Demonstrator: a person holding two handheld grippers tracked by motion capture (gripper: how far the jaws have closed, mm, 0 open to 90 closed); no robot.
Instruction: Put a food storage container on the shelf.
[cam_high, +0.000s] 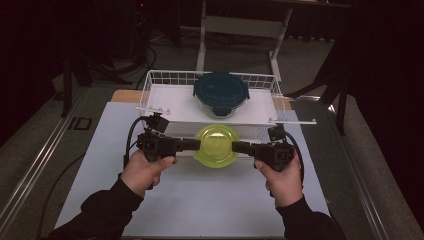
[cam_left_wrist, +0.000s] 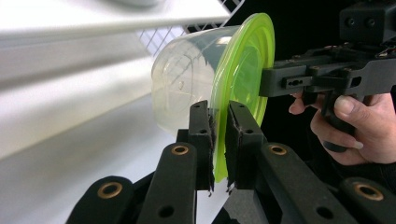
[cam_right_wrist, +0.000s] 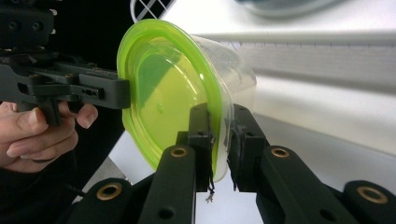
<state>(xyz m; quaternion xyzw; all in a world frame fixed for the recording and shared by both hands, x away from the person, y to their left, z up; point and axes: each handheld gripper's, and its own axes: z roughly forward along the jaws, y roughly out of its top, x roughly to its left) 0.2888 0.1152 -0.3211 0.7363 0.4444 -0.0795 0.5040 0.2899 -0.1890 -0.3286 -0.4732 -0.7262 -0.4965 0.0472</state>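
Two tongs, left tongs (cam_high: 192, 144) and right tongs (cam_high: 240, 147), are clenched on opposite edges of the green lid (cam_high: 215, 145) of a clear container (cam_left_wrist: 187, 88), at its 9 and 3 o'clock. The container hangs above the worktop (cam_high: 190, 200), just at 6 o'clock of the wire basket (cam_high: 150, 87) holding a dark-lidded glass container (cam_high: 221, 92). Step in hand: two-handed carry. Next move likely calls for level, matched travel toward the basket shelf.
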